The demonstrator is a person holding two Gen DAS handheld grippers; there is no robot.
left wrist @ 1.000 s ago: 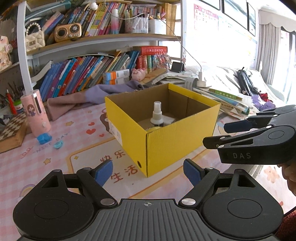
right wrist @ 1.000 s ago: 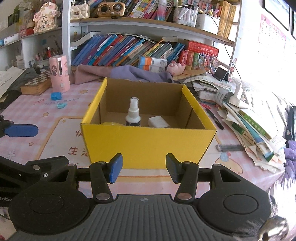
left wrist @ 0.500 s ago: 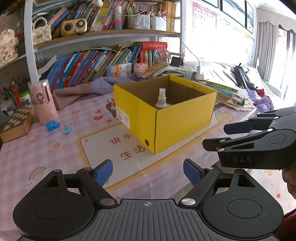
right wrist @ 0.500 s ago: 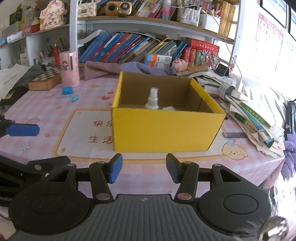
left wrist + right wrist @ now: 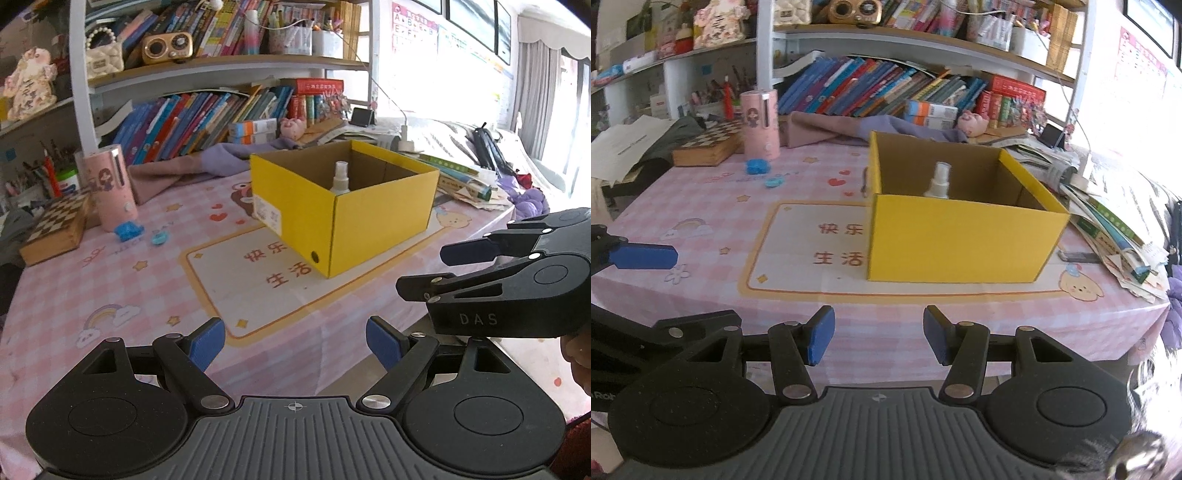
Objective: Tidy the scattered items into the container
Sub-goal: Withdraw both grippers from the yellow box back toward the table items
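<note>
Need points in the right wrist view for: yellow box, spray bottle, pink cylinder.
yellow box (image 5: 960,240), right wrist view, on its near outer wall.
spray bottle (image 5: 940,181), right wrist view, on the white pump head showing above the box wall.
pink cylinder (image 5: 760,125), right wrist view, on the middle of its side.

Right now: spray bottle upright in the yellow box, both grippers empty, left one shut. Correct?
Not quite. The left gripper is open, fingers wide apart, as the left wrist view shows. The spray bottle does stand upright in the yellow box, and the right gripper is empty too.
</note>
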